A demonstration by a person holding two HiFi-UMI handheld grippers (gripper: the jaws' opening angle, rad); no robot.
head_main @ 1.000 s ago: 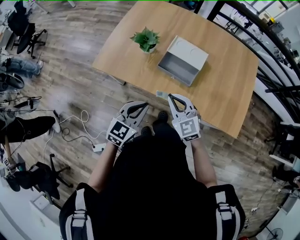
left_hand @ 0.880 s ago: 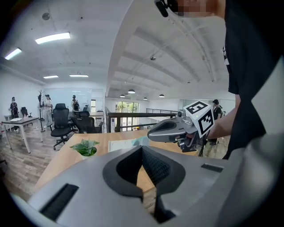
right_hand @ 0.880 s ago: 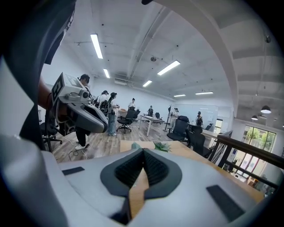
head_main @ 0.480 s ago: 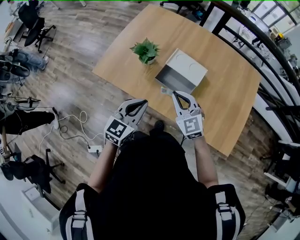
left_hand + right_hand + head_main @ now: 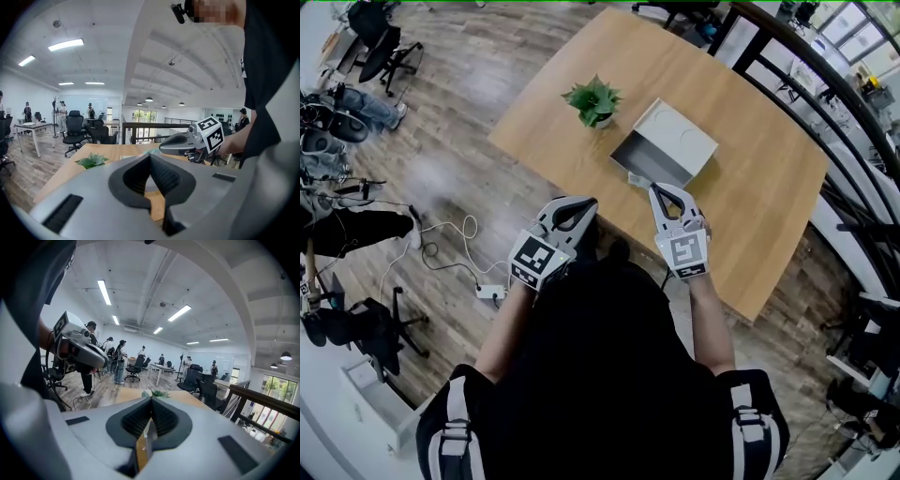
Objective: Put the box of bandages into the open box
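Over the worktop's (image 5: 750, 206) near edge, the right gripper (image 5: 657, 190) has its jaws clamped on the box of bandages (image 5: 635, 178), held just beside the open box (image 5: 680, 141). The left gripper's (image 5: 589, 202) jaws are together and empty. The carry looks nearly done. Next, clear the rim and release inside.

Smooth matt pale-wood table (image 5: 741, 178); wood-plank floor (image 5: 459, 141) w/ slight sheen; open box (image 5: 684, 136) matt grey, prob. card; left gripper (image 5: 592, 202) & right gripper (image 5: 654, 187) matt grey plastic, ribbed blk pads (image 5: 161, 176).
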